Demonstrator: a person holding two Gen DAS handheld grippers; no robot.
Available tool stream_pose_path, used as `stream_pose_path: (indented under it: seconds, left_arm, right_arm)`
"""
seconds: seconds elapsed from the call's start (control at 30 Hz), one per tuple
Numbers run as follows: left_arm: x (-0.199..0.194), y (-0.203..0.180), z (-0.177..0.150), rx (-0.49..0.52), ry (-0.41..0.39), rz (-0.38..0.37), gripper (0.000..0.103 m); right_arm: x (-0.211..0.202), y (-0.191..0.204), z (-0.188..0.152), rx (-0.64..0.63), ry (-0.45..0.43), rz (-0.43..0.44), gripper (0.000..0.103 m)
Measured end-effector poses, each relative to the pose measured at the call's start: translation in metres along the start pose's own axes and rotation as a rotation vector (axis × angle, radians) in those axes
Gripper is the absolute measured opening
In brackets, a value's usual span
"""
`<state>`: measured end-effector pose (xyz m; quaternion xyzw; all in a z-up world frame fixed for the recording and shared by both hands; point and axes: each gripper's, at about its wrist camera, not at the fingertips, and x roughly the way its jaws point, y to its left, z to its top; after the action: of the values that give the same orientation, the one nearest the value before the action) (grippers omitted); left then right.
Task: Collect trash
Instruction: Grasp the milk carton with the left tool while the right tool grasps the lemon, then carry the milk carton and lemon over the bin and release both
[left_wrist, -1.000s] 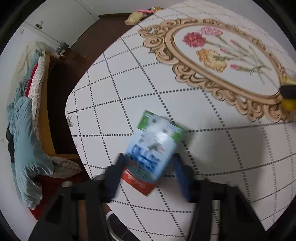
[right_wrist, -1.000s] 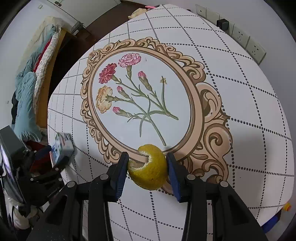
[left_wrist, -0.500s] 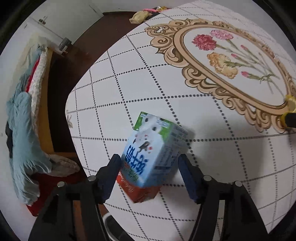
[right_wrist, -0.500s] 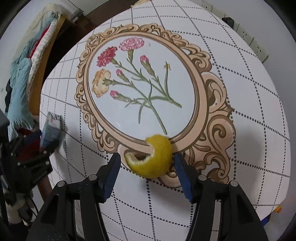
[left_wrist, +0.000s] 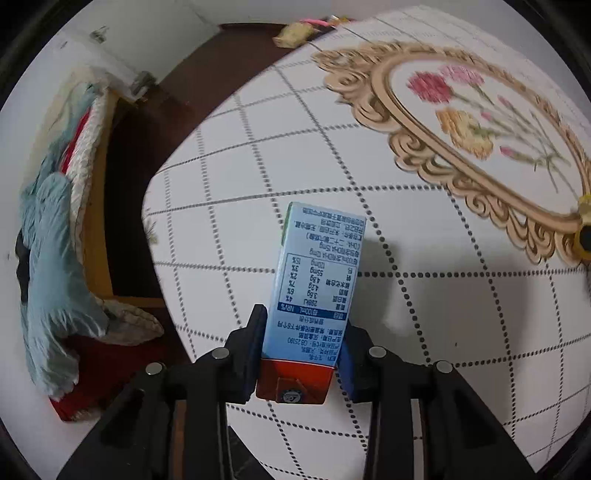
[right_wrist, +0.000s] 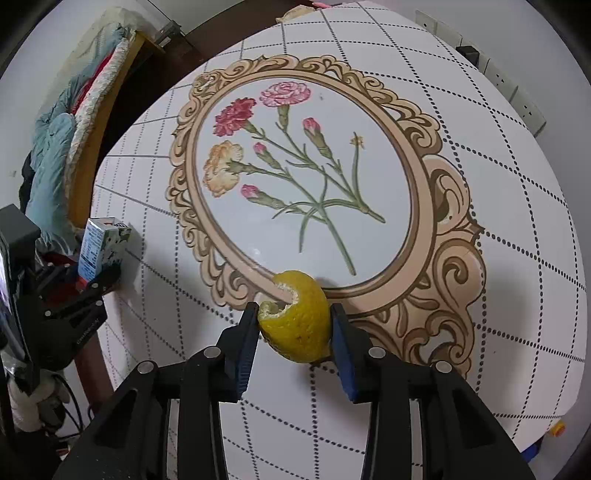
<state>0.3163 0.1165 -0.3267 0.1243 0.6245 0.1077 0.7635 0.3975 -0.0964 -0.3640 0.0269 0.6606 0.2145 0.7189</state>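
Note:
A blue and white drink carton (left_wrist: 317, 273) with a red end stands tilted on the white tablecloth (left_wrist: 424, 332) near the table's left edge. My left gripper (left_wrist: 303, 332) is closing, and both pads press the carton's lower sides. The right wrist view shows the same carton (right_wrist: 94, 247) in the left gripper (right_wrist: 99, 273) at far left. A yellow citrus peel (right_wrist: 299, 328) rests on the printed flower frame (right_wrist: 424, 229). My right gripper (right_wrist: 295, 317) is closing too, its pads touching the peel on both sides.
A chair heaped with blue and red cloth (left_wrist: 51, 236) stands left of the table over dark floor. A crumpled wrapper (left_wrist: 291, 33) lies at the table's far edge. Wall sockets (right_wrist: 498, 81) line the wall behind. Cables (right_wrist: 62, 398) hang below the table's left edge.
The left jaws spread, then closed on the carton, which turned its narrow printed side toward the camera. The right jaws widened around the peel and closed on it again.

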Motion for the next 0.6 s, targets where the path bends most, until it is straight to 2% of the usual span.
stream_pose_path:
  seconds: [0.13, 0.37, 0.4, 0.6]
  left_arm:
    - [-0.025, 0.012, -0.007, -0.106, -0.062, -0.018, 0.031]
    - [-0.085, 0.04, -0.034, -0.348, -0.183, -0.058, 0.031]
    - [-0.097, 0.047, -0.043, -0.4, -0.207, -0.066, 0.031]
    - [-0.146, 0.077, -0.091, -0.55, -0.296, -0.026, 0.031]
  right_arm:
    - [-0.008, 0.009, -0.006, -0.019, -0.018, 0.015, 0.039]
    - [-0.031, 0.035, -0.014, -0.076, -0.071, 0.042, 0.037]
    - [-0.035, 0.04, -0.015, -0.086, -0.078, 0.048, 0.037]
    - [-0.07, 0.085, -0.032, -0.179, -0.136, 0.095, 0.037]
